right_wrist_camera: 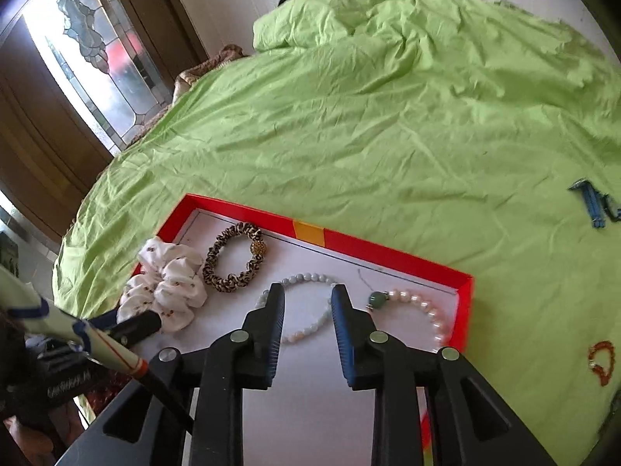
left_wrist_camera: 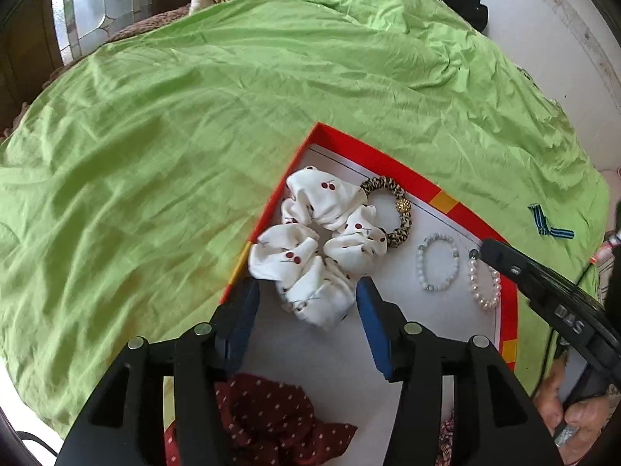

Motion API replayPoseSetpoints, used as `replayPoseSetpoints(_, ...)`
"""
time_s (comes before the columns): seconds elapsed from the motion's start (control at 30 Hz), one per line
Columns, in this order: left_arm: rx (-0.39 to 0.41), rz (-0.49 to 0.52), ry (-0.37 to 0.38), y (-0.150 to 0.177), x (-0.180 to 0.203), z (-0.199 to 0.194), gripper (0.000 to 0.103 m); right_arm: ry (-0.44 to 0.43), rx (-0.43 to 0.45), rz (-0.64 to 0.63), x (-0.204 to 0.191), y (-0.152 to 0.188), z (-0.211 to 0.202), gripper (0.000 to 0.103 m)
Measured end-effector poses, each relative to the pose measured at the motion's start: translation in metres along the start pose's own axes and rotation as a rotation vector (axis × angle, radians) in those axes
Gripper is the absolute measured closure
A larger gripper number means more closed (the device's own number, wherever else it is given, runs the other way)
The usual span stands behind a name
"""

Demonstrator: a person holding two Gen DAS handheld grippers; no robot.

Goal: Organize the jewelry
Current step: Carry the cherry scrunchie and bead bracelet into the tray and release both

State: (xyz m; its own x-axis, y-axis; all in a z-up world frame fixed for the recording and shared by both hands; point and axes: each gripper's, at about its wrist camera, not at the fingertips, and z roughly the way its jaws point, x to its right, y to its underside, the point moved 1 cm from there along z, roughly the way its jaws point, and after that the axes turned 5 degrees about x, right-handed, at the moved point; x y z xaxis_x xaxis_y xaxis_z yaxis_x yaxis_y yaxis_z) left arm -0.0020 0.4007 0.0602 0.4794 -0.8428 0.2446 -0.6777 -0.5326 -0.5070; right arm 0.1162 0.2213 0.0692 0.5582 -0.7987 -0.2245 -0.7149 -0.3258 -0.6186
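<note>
Green cloth point(left_wrist_camera: 194, 136) covers the whole bed, wrinkled all over, and a red box point(right_wrist_camera: 388, 258) with a white floor sits on it.

Inside the box, the white scrunchie point(left_wrist_camera: 316, 244) with little cherries lies in the far left corner. Just beside it is the leopard hair tie point(right_wrist_camera: 233, 258) with a gold bead. Next comes the pale bead bracelet point(right_wrist_camera: 306, 306), then the pearl bracelet point(right_wrist_camera: 423, 310) with a green bead, close to the box's right wall.

A dark red dotted scrunchie point(left_wrist_camera: 271, 415) lies at the near end of the box, half hidden behind the left gripper point(left_wrist_camera: 306, 299). That gripper hangs over the cherry scrunchie with its blue pads spread wide, holding nothing. The right gripper point(right_wrist_camera: 306, 303) is spread apart too, over the pale bracelet, and grips nothing.

White letters on the right gripper's side look like "DAS", upside down. Out on the cloth, right of the box, lie a blue striped ribbon point(left_wrist_camera: 549, 227) and a small orange bead loop point(right_wrist_camera: 601, 361), too blurry to make out well.
</note>
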Motion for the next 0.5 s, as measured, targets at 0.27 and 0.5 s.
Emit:
replayPoseSetpoints(0.27,0.108,0.011,-0.018,0.013,0.01,-0.061,0.052,0.054,0.077,-0.052,0.016,0.036,-0.083,0.064)
replayPoseSetpoints(0.5,0.256,0.093,-0.04,0.053,0.062,-0.122,0.037,0.155,0.13,-0.008,0.06,0.107,-0.155,0.06)
